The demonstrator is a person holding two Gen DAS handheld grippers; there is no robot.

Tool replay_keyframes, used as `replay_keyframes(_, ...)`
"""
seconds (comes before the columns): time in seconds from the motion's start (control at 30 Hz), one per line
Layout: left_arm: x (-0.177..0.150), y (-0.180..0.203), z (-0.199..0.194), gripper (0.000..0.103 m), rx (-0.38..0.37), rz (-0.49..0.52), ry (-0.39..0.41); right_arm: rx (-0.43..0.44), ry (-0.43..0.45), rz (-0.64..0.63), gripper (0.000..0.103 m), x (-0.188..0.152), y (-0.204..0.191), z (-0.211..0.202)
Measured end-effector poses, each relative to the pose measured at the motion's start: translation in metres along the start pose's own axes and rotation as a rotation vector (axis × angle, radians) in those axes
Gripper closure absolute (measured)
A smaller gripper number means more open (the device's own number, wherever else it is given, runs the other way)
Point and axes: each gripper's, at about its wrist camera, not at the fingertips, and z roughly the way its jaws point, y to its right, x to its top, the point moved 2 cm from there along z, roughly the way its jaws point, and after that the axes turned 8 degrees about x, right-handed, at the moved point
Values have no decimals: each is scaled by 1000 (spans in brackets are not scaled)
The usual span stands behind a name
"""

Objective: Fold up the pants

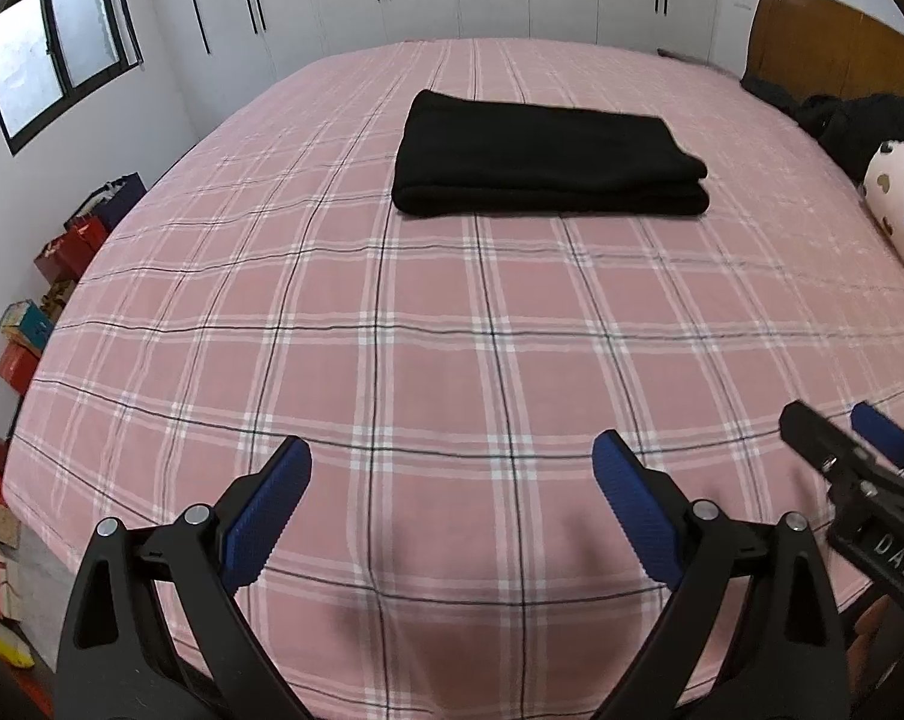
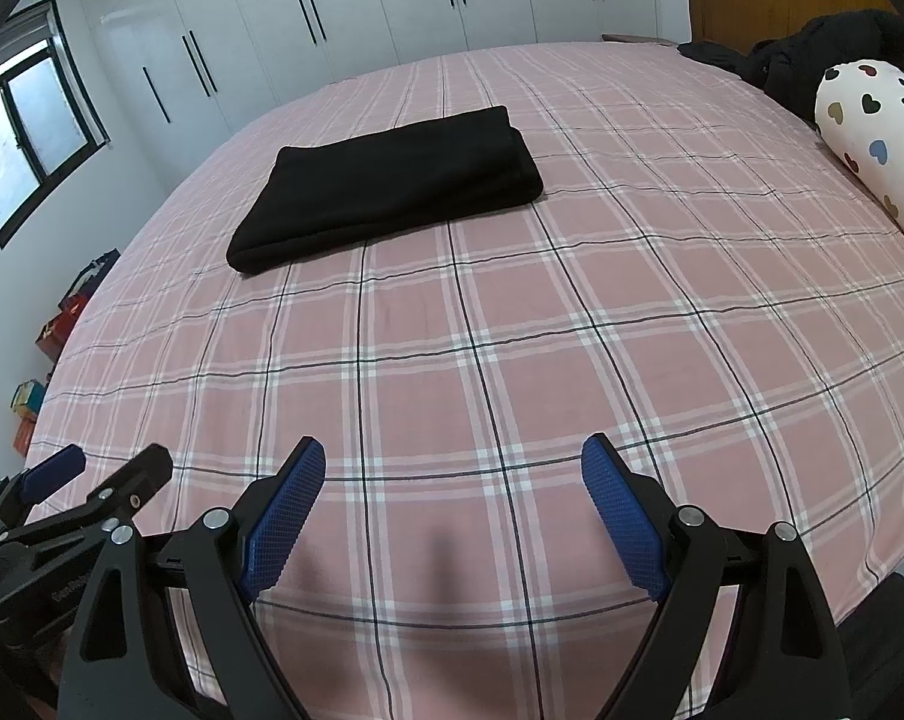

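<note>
Pants (image 1: 547, 159) folded, long axis left-right.

Black pants (image 1: 547, 159); pink plaid bedsheet (image 1: 452, 330); white heart-print pillow (image 2: 877, 138), hearts seemingly multicoloured.

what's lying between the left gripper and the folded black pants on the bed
Nothing but bare pink plaid bedsheet lies between the open left gripper and the folded black pants, as the left wrist view shows.

Pants (image 1: 541, 159) are matt black fleecy cloth on a smooth pink plaid cotton-look sheet (image 1: 428, 360); gripper pads (image 1: 266, 516) are blue textured rubber on matt black plastic arms, headboard (image 1: 835, 42) glossy brown wood.
</note>
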Motion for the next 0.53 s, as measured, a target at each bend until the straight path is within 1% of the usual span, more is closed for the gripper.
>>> replay_keyframes(0.03,0,1,0,10,-33,-2,12,0,0,0,17,0,0,0)
replay_keyframes(0.1,2,4,-1,10,-61,10,31,0,-1,0,17,0,0,1)
replay_keyframes(0.17,3,8,-2,10,-52,27,57,-1,-3,1,17,0,1,1)
replay_keyframes(0.23,4,11,-2,10,-39,43,63,-3,-3,3,17,0,2,1)
replay_keyframes(0.33,4,13,-1,10,-18,55,42,-5,-3,4,17,0,2,1)
replay_keyframes(0.4,2,10,0,10,4,40,24,-6,-2,4,17,1,2,1)
replay_keyframes(0.53,-1,7,1,10,-3,29,8,-3,-3,-1,17,1,1,2)
